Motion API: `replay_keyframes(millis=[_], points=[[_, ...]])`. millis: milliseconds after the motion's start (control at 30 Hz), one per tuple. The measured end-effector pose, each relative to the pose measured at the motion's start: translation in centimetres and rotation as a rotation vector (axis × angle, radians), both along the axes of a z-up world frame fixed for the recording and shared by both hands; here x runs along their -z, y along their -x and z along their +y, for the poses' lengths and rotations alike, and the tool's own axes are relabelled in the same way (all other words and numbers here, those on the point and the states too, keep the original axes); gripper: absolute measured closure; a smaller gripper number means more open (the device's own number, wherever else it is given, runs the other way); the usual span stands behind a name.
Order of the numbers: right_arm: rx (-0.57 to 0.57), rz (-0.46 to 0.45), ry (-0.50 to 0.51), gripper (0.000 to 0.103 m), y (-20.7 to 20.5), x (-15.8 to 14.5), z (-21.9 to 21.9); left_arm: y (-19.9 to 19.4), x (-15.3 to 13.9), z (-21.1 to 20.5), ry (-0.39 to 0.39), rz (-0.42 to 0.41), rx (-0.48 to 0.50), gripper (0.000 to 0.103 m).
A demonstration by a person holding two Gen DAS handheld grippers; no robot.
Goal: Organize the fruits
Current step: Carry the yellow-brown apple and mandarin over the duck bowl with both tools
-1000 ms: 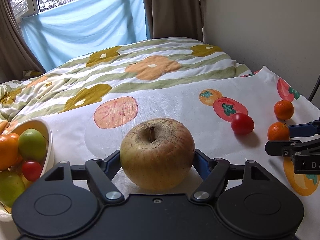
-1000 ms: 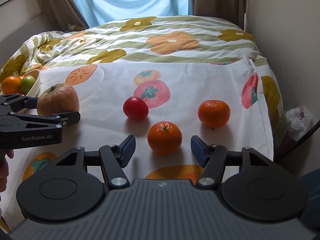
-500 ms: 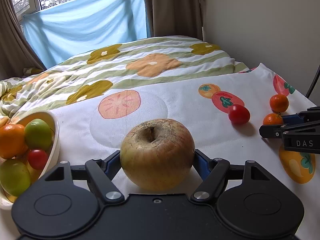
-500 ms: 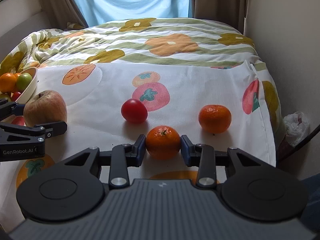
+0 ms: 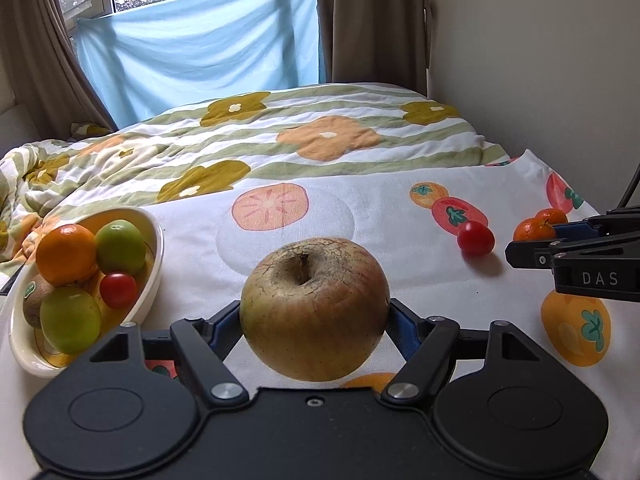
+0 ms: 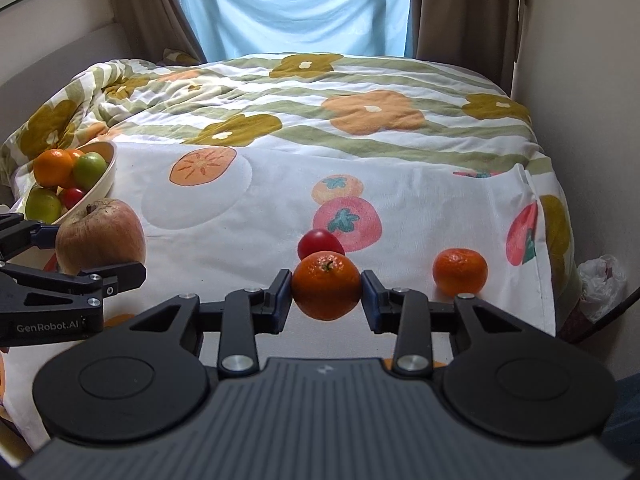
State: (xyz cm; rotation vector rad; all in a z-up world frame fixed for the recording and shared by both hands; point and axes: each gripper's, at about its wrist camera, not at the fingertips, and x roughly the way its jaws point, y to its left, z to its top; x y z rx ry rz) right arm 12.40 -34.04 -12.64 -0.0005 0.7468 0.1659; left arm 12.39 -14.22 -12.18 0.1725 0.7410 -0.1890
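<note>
Both of my grippers are loaded. My left gripper (image 5: 315,322) is clamped on a large russet apple (image 5: 315,307), one pad on each flank, stem dimple facing up, and the fruit looks clear of the printed cloth (image 5: 384,232). My right gripper (image 6: 326,298) is pressed tight on a mandarin (image 6: 326,291), which also seems lifted off the cloth.

What the coming move turns on is the bowl (image 5: 154,280). It sits ahead and to the left of the apple, near it but apart, its long axis running away from me. It already holds an orange, two green fruits, a small red one and a kiwi, so free room is mostly at the near rim.

I judge my left hand much nearer the bowl. My right one is well across the cloth, where a red tomato (image 6: 320,241) and a second mandarin (image 6: 460,272) lie loose
</note>
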Motion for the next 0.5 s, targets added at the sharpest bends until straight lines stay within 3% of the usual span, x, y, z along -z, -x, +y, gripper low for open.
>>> replay_keyframes(millis=[500], points=[[-0.121, -0.056, -0.021, 0.052, 1.5, -5.9, 4.9, 3.7, -6.1, 4.4, 0.044, -0.087, -0.117, 0.025]])
